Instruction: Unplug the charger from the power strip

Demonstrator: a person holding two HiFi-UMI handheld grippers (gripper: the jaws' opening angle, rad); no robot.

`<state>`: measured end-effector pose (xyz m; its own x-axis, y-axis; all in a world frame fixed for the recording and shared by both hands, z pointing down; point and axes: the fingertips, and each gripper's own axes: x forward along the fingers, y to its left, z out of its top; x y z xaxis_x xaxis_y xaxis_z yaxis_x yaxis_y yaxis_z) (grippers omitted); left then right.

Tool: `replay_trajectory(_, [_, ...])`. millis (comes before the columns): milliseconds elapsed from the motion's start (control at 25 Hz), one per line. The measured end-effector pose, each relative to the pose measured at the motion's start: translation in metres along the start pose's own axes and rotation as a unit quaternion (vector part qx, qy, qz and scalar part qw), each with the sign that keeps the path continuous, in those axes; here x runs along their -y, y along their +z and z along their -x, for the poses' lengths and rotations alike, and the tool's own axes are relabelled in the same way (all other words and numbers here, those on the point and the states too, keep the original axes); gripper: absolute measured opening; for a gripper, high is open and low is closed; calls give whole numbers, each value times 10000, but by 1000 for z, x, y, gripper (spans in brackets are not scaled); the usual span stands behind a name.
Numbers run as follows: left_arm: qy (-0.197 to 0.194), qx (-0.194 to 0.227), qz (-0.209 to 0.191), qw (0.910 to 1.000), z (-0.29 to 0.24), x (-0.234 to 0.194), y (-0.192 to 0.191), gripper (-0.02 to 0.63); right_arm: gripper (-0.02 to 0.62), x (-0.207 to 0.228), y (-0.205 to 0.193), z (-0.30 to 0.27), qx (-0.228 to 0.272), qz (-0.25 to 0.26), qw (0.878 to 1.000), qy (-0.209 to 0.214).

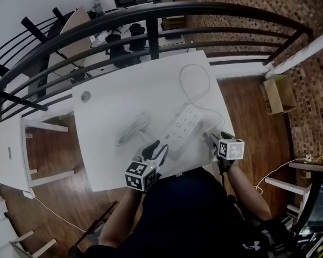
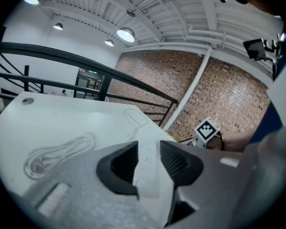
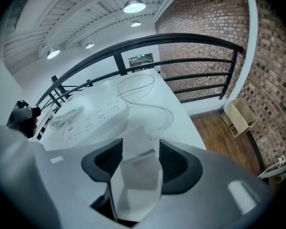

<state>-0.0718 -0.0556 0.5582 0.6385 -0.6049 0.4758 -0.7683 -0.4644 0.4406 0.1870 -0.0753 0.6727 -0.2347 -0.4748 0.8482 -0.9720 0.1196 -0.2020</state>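
Note:
A white power strip (image 1: 184,128) lies slantwise in the middle of the white table (image 1: 113,98). My left gripper (image 1: 160,148) is shut on its near end; in the left gripper view the strip (image 2: 150,175) fills the gap between the ribbed pads (image 2: 125,162). My right gripper (image 1: 211,138) is at the table's right edge, tilted steeply down. In the right gripper view the white charger block (image 3: 139,168) lies between the jaws of my right gripper (image 3: 140,149), apart from the strip (image 3: 93,120), with slim gaps to the pads.
A coiled white cable (image 1: 130,129) lies left of the strip. A thin white cord (image 1: 196,82) loops over the table's far half. A black railing (image 1: 151,15) curves behind the table. A cardboard box (image 1: 280,94) stands on the wooden floor at the right, and a white bench (image 1: 11,149) stands at the left.

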Motion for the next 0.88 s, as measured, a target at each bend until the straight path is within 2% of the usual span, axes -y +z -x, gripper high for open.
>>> replay_trajectory(240, [-137,72,2,9999,11,7,3,146,238,-5,15,23,436,-80,9989,-181])
replay_trajectory(440, [-136,370,-72,9992,25,14,17,146,179,-25,41,57,986,145,9947,-251])
replay_trajectory(680, [-265,534,-221,9980,40,35,33,133,72,-90,74,98,1675,382,9841,448])
replay_trajectory(880, [-140,960,-478,9941,55,43,53,106,15,-136,100,142,2302,645,9655,1032])
